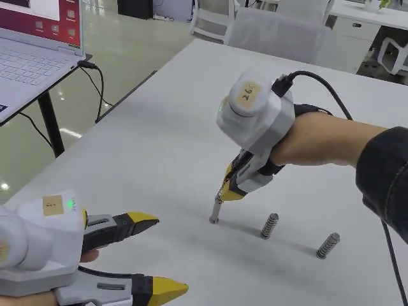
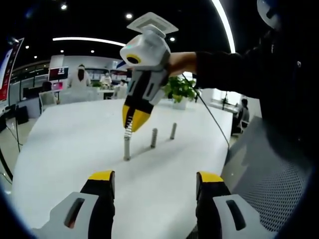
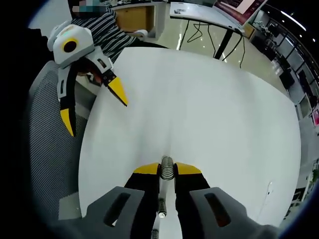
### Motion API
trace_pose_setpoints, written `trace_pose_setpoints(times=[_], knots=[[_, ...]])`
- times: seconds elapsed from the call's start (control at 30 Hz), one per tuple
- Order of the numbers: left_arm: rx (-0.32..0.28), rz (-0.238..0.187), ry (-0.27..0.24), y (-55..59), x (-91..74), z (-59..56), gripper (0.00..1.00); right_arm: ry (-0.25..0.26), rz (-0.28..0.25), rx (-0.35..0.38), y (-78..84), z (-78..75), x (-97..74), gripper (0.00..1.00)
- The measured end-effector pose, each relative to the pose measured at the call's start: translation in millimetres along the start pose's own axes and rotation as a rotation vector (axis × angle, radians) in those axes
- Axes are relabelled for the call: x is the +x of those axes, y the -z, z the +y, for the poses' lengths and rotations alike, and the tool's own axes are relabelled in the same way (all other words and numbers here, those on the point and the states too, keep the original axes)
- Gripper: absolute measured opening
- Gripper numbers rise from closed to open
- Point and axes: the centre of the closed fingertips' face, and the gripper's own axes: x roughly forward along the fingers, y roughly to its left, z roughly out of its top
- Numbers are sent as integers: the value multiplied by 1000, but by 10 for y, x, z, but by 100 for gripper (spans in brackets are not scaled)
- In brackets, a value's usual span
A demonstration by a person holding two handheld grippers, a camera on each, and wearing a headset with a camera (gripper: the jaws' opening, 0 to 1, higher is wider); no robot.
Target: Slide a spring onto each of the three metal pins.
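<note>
My right gripper (image 1: 224, 190) hangs over the middle of the white table (image 1: 159, 146), shut on a small spring (image 1: 222, 192). The spring is tilted, and its lower end is right at the top of a bare metal pin (image 1: 215, 213). In the right gripper view the spring (image 3: 167, 167) sits between the yellow tips, with the pin (image 3: 160, 211) just below. To the right stand two more pins, each wearing a spring (image 1: 269, 226) (image 1: 328, 245). My left gripper (image 1: 169, 255) is open and holds nothing at the near left.
A laptop (image 1: 32, 44) sits on a side desk at the far left, with a cable (image 1: 95, 76) hanging off it. The table's left edge (image 1: 115, 105) runs diagonally. Office chairs (image 1: 280, 29) stand behind the far end.
</note>
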Motion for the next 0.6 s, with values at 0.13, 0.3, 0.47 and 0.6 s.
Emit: trace_pose_setpoints(times=[0.13,0.3,0.47,0.6], knots=[[0,2,1,13,-7,6,61,-8,22,-2,21,-2,54,8],[3,4,4,14,4,15,60,-21,46,-7,36,-2,139,8],[4,4,5,15,9,24,60,-38,66,-4,57,14,234,8],[3,5,5,22,9,28,60,-48,79,-6,66,48,295,8]])
